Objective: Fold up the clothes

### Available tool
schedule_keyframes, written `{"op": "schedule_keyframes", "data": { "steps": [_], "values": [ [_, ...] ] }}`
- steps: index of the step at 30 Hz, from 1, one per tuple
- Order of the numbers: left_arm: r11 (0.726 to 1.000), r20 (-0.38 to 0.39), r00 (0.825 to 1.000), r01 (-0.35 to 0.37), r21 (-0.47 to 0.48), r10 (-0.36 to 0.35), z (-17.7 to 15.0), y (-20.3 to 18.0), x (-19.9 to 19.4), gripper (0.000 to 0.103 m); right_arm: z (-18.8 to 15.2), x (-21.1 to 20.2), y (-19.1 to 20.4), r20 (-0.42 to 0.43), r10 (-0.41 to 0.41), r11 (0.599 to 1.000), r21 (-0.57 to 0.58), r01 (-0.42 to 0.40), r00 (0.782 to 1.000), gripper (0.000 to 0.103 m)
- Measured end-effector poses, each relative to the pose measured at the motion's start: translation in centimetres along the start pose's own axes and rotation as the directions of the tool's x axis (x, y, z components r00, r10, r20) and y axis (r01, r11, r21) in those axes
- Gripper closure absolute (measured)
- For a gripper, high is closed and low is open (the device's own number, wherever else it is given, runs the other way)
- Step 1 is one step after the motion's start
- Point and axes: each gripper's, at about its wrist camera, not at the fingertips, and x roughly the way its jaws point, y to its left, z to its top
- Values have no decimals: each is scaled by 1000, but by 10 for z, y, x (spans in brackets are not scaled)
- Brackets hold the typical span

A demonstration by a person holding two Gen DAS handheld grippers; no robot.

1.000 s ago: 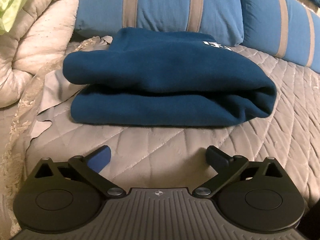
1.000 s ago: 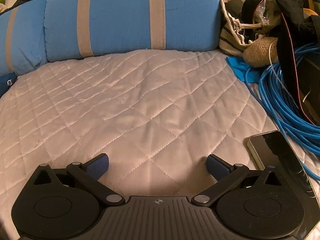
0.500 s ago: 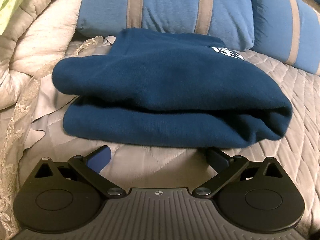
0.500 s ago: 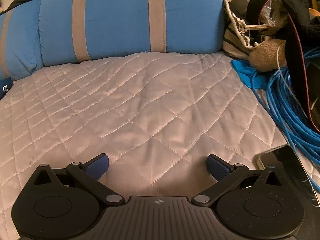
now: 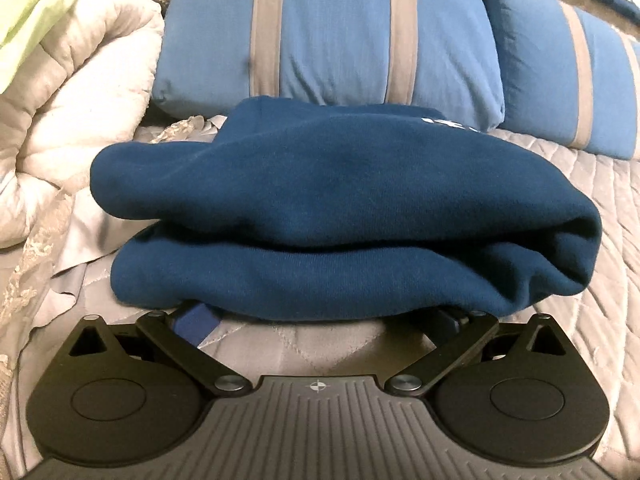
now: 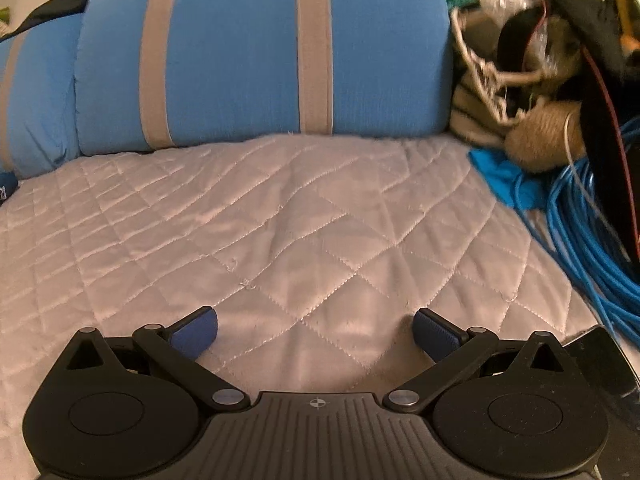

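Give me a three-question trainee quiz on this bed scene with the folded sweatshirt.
1. True or false: the left tool is shut on the navy sweatshirt.
2. Which lies beside the right tool? A) a coil of blue cable B) a red mug C) a shoe
3. Fill in: behind the sweatshirt lies a blue ____ with grey stripes.

Key
1. False: its jaws stand open, its fingertips tucked under the sweatshirt's near edge.
2. A
3. pillow
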Motion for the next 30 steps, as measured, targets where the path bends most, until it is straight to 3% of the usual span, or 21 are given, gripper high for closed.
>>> {"op": "schedule_keyframes", "data": {
  "steps": [30],
  "values": [
    [1000, 28, 1000, -5, -2, 5, 1, 0, -1, 0, 1, -1, -2, 2, 7, 1000, 9, -7, 1000, 0]
  ]
}}
